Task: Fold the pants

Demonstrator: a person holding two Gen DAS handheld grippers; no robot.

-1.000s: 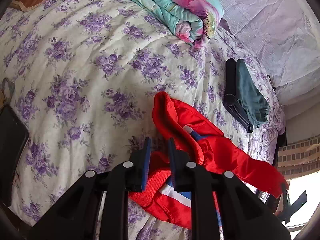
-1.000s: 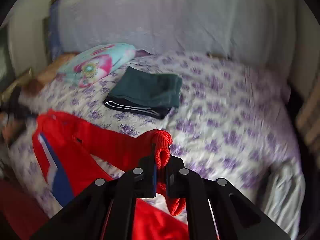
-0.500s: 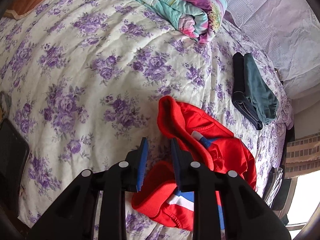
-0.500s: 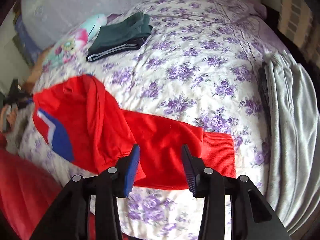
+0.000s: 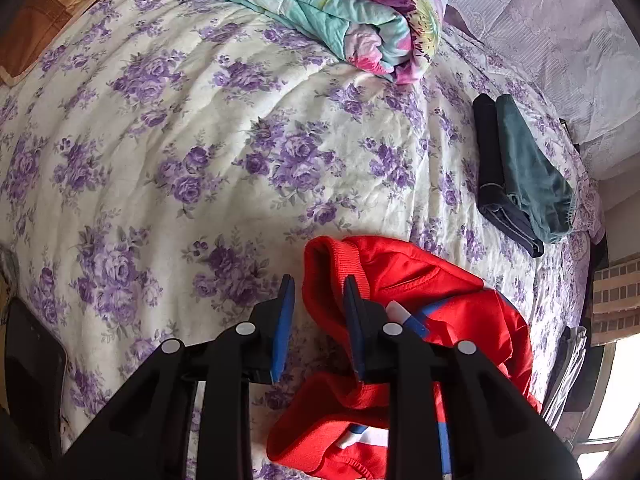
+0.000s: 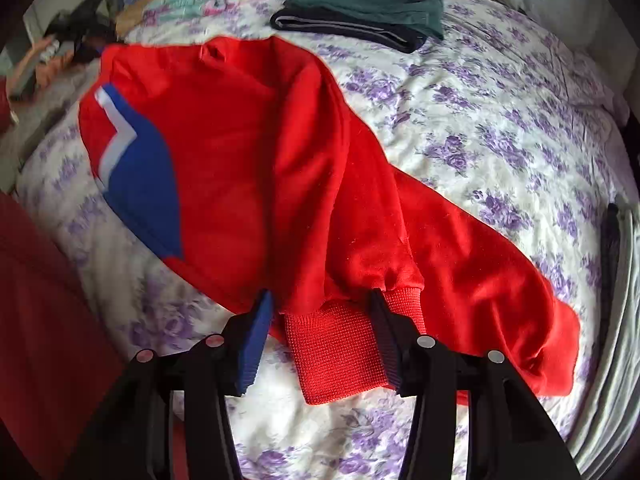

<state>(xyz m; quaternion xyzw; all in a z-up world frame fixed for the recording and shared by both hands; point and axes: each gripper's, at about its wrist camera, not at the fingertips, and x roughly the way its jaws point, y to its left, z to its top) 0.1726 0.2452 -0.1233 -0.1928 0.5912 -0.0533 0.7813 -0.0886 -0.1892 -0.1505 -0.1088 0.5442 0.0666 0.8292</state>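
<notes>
Red pants (image 6: pixel 248 168) with a blue and white side panel (image 6: pixel 140 176) lie spread on the purple-flowered bed (image 6: pixel 480 128). One leg is laid across the other. My right gripper (image 6: pixel 320 312) hangs low over the ribbed cuff (image 6: pixel 340 344). It is open, and the cuff lies between the fingers without being pinched. In the left wrist view the pants (image 5: pixel 432 280) are bunched at the waistband. My left gripper (image 5: pixel 319 312) is open a little, with the waistband's rolled edge in the gap and the left pad clear of it.
Folded dark green and black garments (image 5: pixel 520 176) lie near the bed's far side. A rolled floral quilt (image 5: pixel 320 0) sits by the headboard end. Grey clothing (image 6: pixel 612 320) hangs at the bed's right edge. A black object (image 5: pixel 32 360) lies at the left edge.
My right gripper let go of the red cuff, opened and dropped low over the bed; the leg now lies flat. My left gripper opened slightly and shifted up to the waistband.
</notes>
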